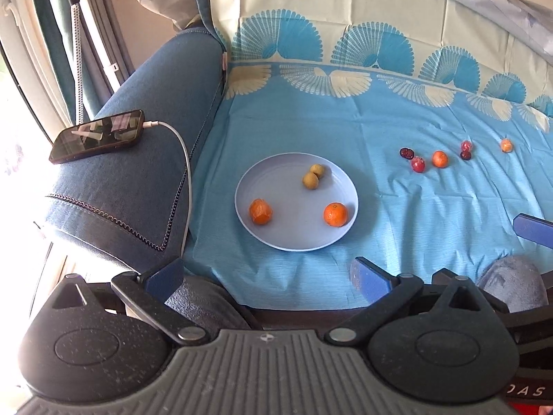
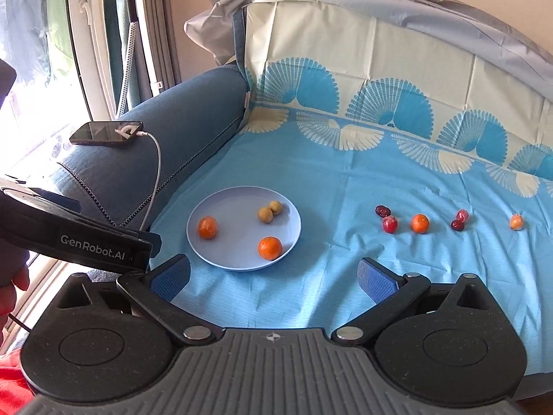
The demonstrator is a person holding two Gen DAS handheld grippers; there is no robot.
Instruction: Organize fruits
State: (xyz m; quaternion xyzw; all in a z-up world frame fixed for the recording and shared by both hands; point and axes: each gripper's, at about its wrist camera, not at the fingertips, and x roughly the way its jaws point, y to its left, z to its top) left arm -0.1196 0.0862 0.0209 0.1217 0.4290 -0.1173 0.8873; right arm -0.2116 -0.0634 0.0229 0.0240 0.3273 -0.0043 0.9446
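Note:
A pale blue plate lies on the blue cloth. It holds two oranges, the other one, and two small yellow-green fruits. To its right on the cloth lies a row of fruits: an orange, red fruits, dark fruits and a small orange fruit. My left gripper is open and empty, in front of the plate. My right gripper is open and empty, in front of the plate and the row.
A denim sofa arm stands left of the cloth, with a phone on a white charging cable. The cloth runs up the backrest. The left gripper's body shows at the right wrist view's left.

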